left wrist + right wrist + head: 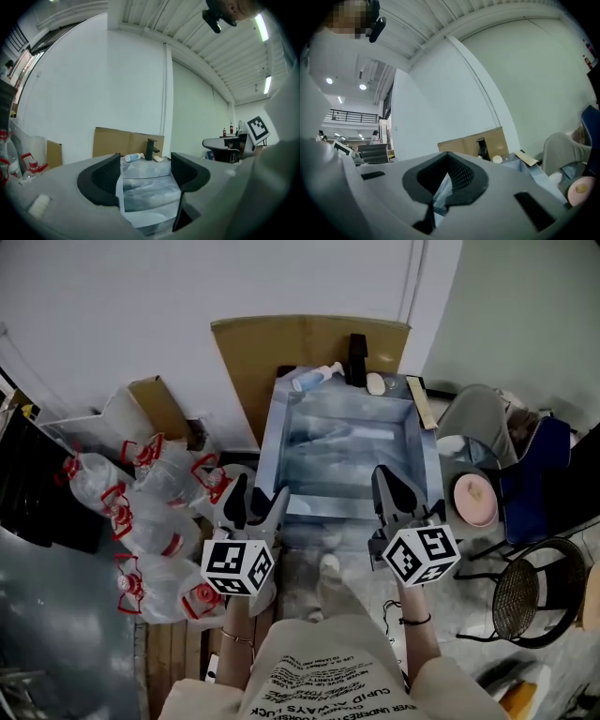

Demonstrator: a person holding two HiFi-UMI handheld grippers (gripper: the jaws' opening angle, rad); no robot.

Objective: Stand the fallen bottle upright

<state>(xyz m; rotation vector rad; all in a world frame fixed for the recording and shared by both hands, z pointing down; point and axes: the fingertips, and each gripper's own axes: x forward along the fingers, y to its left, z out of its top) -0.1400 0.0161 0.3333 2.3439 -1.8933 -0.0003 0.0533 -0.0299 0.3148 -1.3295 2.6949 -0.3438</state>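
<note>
Currently: your left gripper [256, 493], jaws spread, holding nothing; your right gripper [386, 479], jaws pressed together, empty. Bottle [314, 379] lies sideways on the sink's [272, 442] back ledge, beside the black faucet [357, 360].

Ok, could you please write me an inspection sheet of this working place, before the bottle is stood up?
Surface: grey marbled sink with a black tap on its back rim.
Job's things: white-and-blue pump bottle lying on its side on the back rim, left of the tap.
Clutter: pale oval soap bar right of the tap; wooden strip on the right rim.
Grippers: left gripper jaws apart, nothing between; right gripper jaws together, nothing held; both far from the bottle.
Cables: what looks like a thin loose cord on the floor.
Surroundings: clear water jugs with red handles at left; brown cardboard sheet behind; pink dish and black wire chair at right.
</note>
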